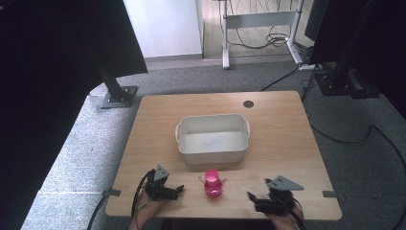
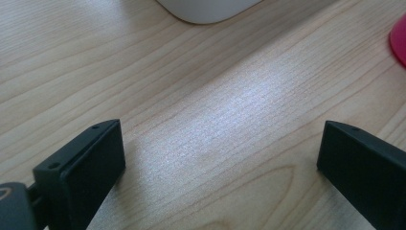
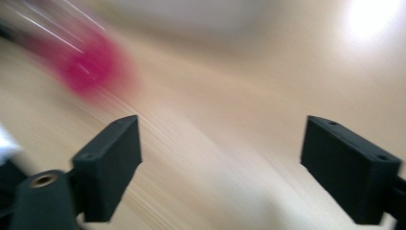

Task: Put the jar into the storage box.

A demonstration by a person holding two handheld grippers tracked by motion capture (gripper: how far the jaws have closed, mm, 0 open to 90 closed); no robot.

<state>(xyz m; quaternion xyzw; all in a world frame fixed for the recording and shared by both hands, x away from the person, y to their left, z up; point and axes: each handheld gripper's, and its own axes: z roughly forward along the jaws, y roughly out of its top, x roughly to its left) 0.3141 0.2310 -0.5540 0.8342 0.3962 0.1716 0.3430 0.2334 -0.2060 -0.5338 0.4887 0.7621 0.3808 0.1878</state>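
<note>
A small pink teapot-shaped toy (image 1: 212, 183) stands on the wooden table (image 1: 282, 134) near its front edge, just in front of a white plastic tub (image 1: 213, 139). My left gripper (image 1: 176, 190) rests low at the toy's left, jaws wide apart over bare wood (image 2: 218, 158); a sliver of the pink toy (image 2: 399, 38) shows at the right edge of the left gripper view. My right gripper (image 1: 253, 201) lies at the toy's right near the front edge, also open (image 3: 220, 167). Its view is motion-blurred, with the pink toy (image 3: 88, 64) at upper left.
The white tub is empty and sits mid-table; its corner (image 2: 206, 9) shows in the left gripper view. A dark cable hole (image 1: 248, 104) lies at the table's back. Black stands and cables surround the table on grey carpet.
</note>
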